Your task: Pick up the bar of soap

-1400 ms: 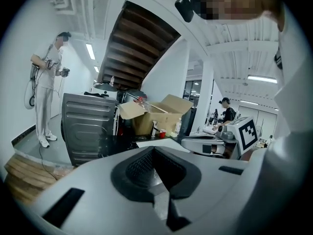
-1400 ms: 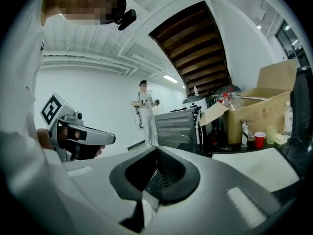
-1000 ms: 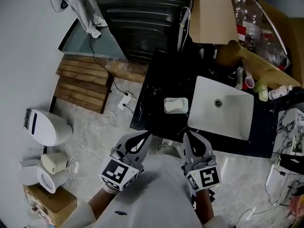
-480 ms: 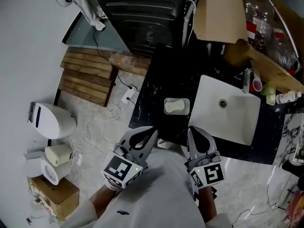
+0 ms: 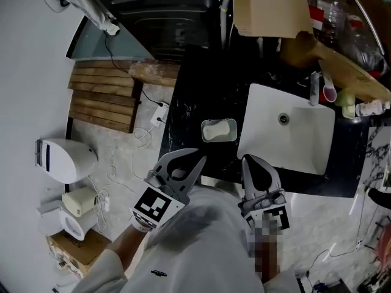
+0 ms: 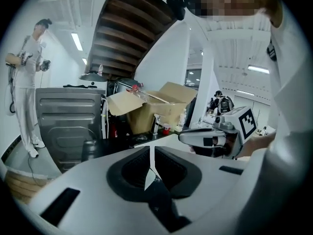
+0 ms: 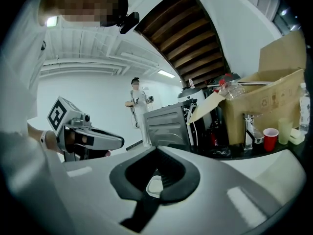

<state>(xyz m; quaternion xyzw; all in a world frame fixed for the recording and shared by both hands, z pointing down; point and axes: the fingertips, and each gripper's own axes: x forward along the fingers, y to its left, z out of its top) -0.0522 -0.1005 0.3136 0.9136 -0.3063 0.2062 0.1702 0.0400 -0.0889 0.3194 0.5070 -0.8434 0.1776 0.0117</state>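
Soap bar [image 5: 214, 130], seen in its dish [image 5: 232, 124] on the black worktop [image 5: 194, 99] beside the sink [image 5: 299, 148], is judged light, stiff, slippery (best pinched across its narrow width); left gripper [image 5: 199, 159] and right gripper [image 5: 247, 158] jaws are closed, empty.

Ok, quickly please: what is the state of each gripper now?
Left gripper: closed, holding nothing.
Right gripper: closed, holding nothing.
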